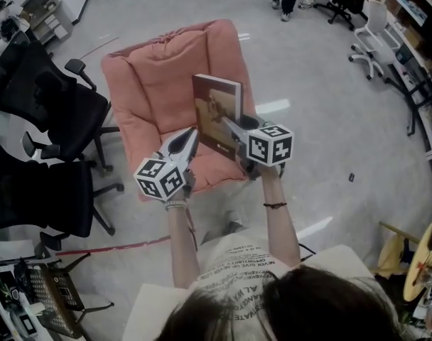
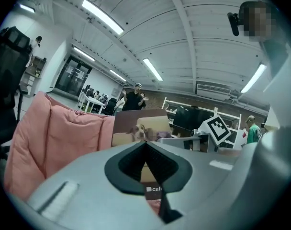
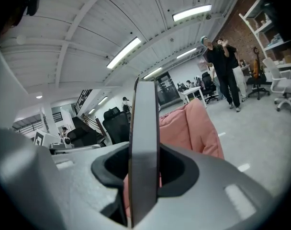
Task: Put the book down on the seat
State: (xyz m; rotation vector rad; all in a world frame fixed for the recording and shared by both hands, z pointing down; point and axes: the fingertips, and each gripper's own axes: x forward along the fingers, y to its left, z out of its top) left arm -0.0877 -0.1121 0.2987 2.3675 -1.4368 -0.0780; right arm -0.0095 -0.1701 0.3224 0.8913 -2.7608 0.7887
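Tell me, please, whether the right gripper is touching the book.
Touching. The right gripper view shows the book edge-on between the jaws of the right gripper, with both jaws pressed against its covers.

The head view looks steeply down from above onto the seat (image 1: 159,84). Each gripper view rides close behind its jaws, facing nearly level; all three share the seat and the book (image 1: 216,112).
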